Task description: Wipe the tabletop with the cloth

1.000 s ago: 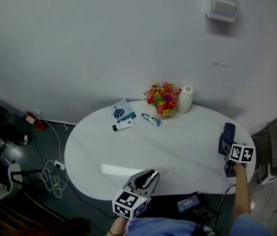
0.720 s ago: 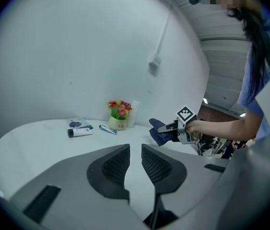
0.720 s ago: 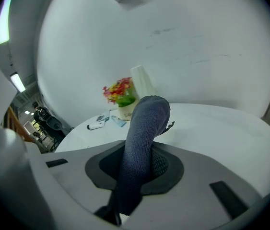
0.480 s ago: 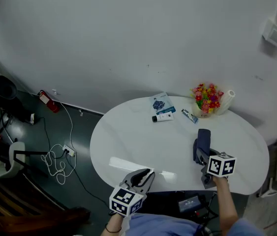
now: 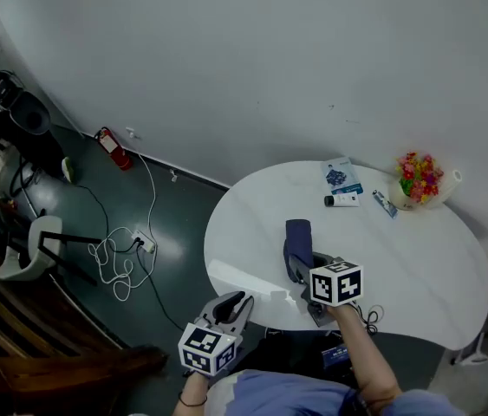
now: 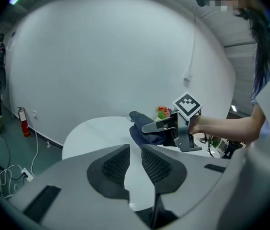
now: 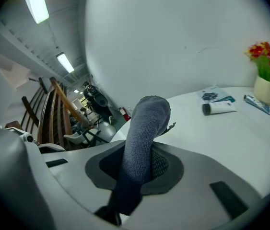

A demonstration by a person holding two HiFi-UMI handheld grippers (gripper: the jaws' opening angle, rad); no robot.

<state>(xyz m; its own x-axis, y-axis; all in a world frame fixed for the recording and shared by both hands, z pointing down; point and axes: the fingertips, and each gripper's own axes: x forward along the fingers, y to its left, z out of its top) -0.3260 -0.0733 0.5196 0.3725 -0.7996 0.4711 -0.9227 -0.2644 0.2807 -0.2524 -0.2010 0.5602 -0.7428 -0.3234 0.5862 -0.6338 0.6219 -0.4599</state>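
The dark blue cloth (image 5: 297,237) lies draped on the white oval table (image 5: 417,267), left of its middle. My right gripper (image 5: 302,265) is shut on the cloth's near end, with its marker cube just behind. In the right gripper view the cloth (image 7: 146,123) rises between the jaws of the right gripper (image 7: 144,152) and curls over. My left gripper (image 5: 233,303) hovers at the table's front left edge, off the cloth. In the left gripper view its jaws (image 6: 135,150) stand almost together with nothing between them, and the cloth (image 6: 142,128) shows beyond.
At the table's far right end stand a flower pot (image 5: 419,180) and a white vase (image 5: 453,178). Near them lie a booklet (image 5: 341,174), a tube (image 5: 341,200) and a small tube (image 5: 384,204). On the floor to the left are cables (image 5: 118,254), a fire extinguisher (image 5: 112,146) and a chair (image 5: 40,250).
My right gripper has dragged the cloth from the table's right end leftward to left of the middle. The left gripper has stayed at the front edge.
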